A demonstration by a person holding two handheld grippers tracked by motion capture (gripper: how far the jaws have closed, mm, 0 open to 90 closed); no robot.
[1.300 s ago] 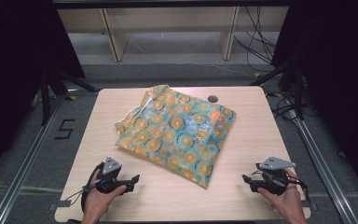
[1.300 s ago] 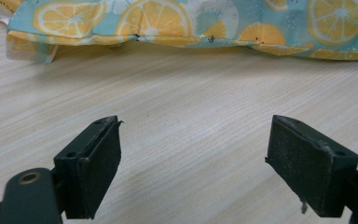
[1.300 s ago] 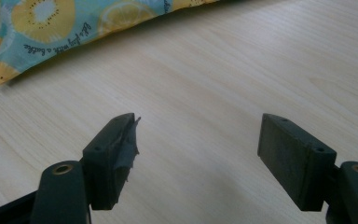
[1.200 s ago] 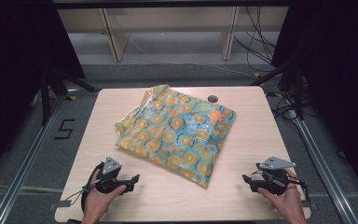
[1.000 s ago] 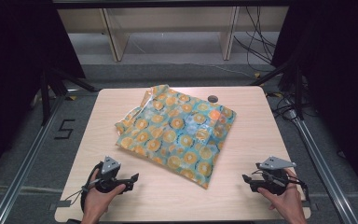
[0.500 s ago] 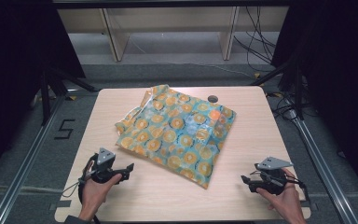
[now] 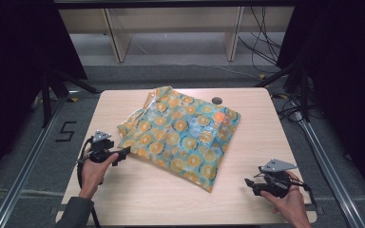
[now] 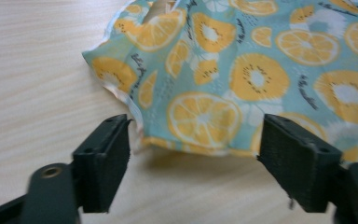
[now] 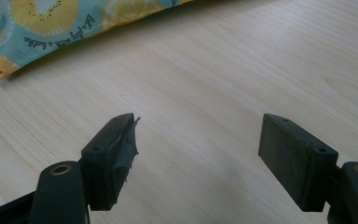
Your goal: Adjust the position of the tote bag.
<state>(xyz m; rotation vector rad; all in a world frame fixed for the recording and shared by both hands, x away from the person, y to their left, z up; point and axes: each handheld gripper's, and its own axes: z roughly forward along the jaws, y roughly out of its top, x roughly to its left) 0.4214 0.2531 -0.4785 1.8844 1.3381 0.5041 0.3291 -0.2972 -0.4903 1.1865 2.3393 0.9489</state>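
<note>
Left gripper (image 8: 193, 140) jaws wide, just closing a bit, cloth (image 8: 242, 70) edge at 12 o'clock between them, ungripped; right gripper (image 9: 198, 149) wide open, empty; cloth print reads "let's play with a bubble".

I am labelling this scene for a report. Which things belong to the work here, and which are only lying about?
Part of the work:
- cloth, with orange-slice print
- left gripper, open, its fingers have just been closing, at the cloth's edge
- right gripper, open, apart from the cloth

Lying about:
- table
- round hole in the table
- cables on the floor
</note>
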